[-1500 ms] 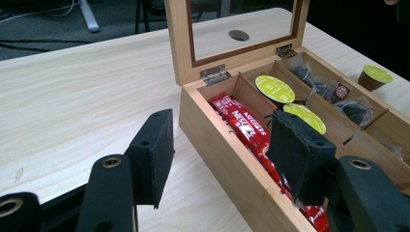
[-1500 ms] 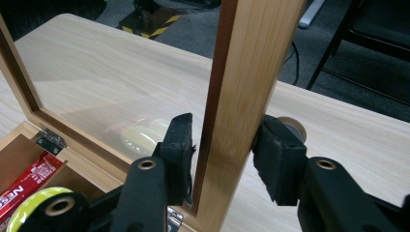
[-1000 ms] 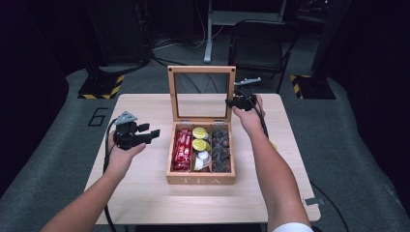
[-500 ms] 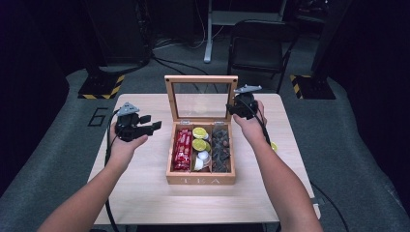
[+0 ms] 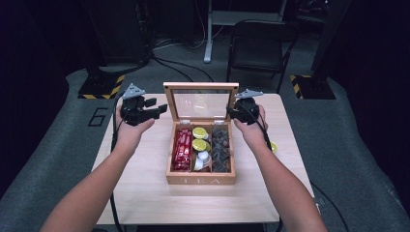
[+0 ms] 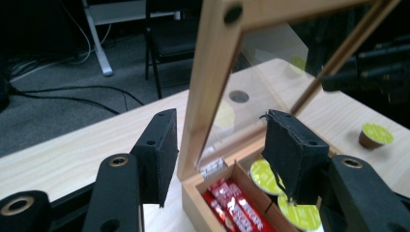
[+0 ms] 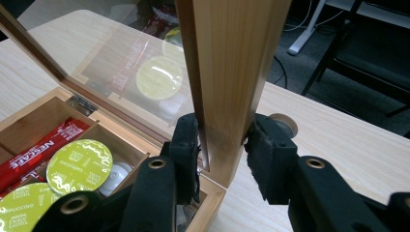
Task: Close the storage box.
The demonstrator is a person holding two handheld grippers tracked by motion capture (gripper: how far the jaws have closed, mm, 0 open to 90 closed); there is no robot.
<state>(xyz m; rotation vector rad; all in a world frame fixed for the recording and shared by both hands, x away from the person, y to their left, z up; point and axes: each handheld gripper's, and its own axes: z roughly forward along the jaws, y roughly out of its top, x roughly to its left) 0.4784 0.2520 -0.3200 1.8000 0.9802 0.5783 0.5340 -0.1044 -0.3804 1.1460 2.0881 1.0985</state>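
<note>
Beside the box (image 6: pixel 212 203), a stray capsule (image 6: pixel 376 135)

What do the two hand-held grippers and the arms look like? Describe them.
Both are black. The left hand-held gripper and the right hand-held gripper each carry a grey three-cornered plate on top and trail a black cable. Their jaws are blocky black pads with brass-ringed holes. The forearms are bare, with no sleeves in sight.

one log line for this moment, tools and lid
right tool: shut on lid edge | left tool: open, astride lid's other edge | tea box: lid upright

Right gripper (image 5: pixel 232 113) clamps upright lid (image 5: pixel 201 100); left gripper (image 5: pixel 157 108) beside.
</note>
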